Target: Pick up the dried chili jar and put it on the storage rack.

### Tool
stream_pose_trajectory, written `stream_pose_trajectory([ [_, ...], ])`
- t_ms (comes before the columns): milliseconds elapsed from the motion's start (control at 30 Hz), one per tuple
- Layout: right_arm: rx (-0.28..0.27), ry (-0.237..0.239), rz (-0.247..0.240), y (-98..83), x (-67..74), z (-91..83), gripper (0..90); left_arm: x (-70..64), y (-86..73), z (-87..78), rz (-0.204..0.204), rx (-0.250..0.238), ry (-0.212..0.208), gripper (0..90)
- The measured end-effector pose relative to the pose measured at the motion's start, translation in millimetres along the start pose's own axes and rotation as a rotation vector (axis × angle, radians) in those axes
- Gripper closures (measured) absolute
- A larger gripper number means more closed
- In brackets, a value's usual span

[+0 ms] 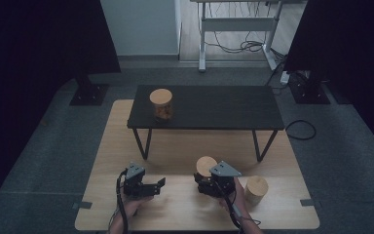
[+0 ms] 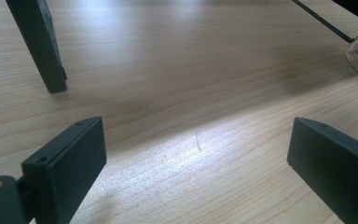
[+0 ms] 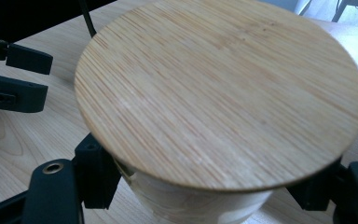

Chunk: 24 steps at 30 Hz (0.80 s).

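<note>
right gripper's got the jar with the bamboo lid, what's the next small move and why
Probably lift the jar straight up a little. The right gripper has its jaws closed on the jar's body just under the bamboo lid, and the jar seems to sit low on the light wooden table. The left gripper is open and apart, so nothing blocks a lift.

A pale wooden table (image 1: 185,204) with fine straight grain and a soft satin sheen where light falls; at its twelve o'clock end, a small table (image 1: 224,109) with a matt black top and thin dark metal-looking legs; the right gripper (image 3: 214,196), matt black plastic, clamps a jar with a smooth bamboo lid (image 3: 219,93), finely striped; the left gripper (image 2: 196,163) has the same matt black jaws; a clear glossy jar (image 1: 161,105) has a like lid; the floor (image 1: 53,146) is rough grey carpet.
</note>
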State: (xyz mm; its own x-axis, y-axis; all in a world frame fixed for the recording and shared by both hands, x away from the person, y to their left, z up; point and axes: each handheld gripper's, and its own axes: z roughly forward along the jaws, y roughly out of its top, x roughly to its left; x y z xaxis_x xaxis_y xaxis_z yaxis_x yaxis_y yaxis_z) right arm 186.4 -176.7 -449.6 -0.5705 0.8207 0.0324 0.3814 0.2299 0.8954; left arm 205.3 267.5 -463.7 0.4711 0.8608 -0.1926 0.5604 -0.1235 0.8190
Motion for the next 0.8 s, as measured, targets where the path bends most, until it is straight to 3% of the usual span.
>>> stream_pose_trajectory([
  [800, -0.002, 0.011, -0.013, 7.4, -0.1, -6.0, 24.9, 0.2, -0.1, -0.6, -0.006, -0.003, -0.001, 4.1],
])
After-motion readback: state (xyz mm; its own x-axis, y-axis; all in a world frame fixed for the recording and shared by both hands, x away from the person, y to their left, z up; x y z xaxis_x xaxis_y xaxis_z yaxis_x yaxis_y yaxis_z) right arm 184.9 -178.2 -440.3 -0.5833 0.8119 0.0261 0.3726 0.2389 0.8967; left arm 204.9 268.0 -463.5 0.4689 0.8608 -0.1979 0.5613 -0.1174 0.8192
